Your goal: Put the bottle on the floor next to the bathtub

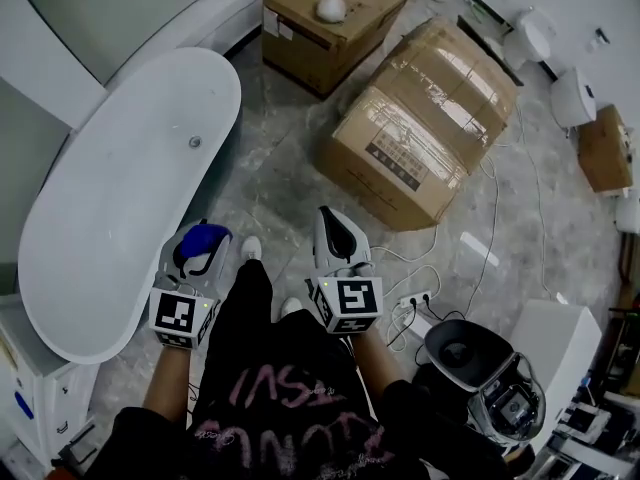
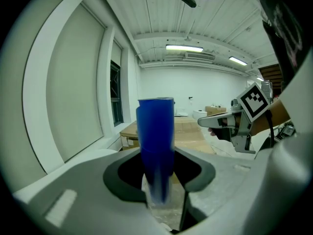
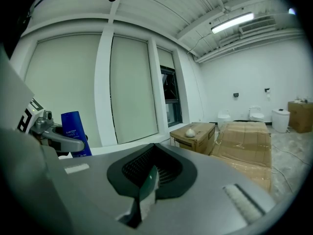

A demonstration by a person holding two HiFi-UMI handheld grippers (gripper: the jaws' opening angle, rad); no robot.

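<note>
Blue plastic bottle (image 1: 200,250) is clamped in my left gripper (image 1: 205,231). In the head view it sits just beside the white oval bathtub (image 1: 110,218), which runs off toward 10 o'clock from that gripper. My right gripper (image 1: 330,218) is at 3 o'clock from the left one, a little apart, pointing up the frame over the grey marbled floor (image 1: 270,158). At 1 o'clock there's a big taped cardboard box (image 1: 420,128). Past it, near 12, is a smaller cardboard box (image 1: 335,38) with a white round lump (image 1: 330,8) on top. A white power strip (image 1: 415,299) with cords lies at 4 o'clock from the right gripper.

Left gripper view: the bottle stands upright dead centre, jaws pressed on its lower part from both sides, flat end up. The lower end is blurred so I can't say what's under it. The right gripper shows at 3 o'clock with its marker cube. There's a tall shaded window (image 2: 73,97) at 9 o'clock.

Right gripper view: the jaws are together with nothing between them. At 9 o'clock I can see the bottle upright in the left gripper, label facing me. Both cardboard boxes sit at 3 o'clock, and white toilets (image 3: 254,114) stand against the far wall beyond them.
</note>
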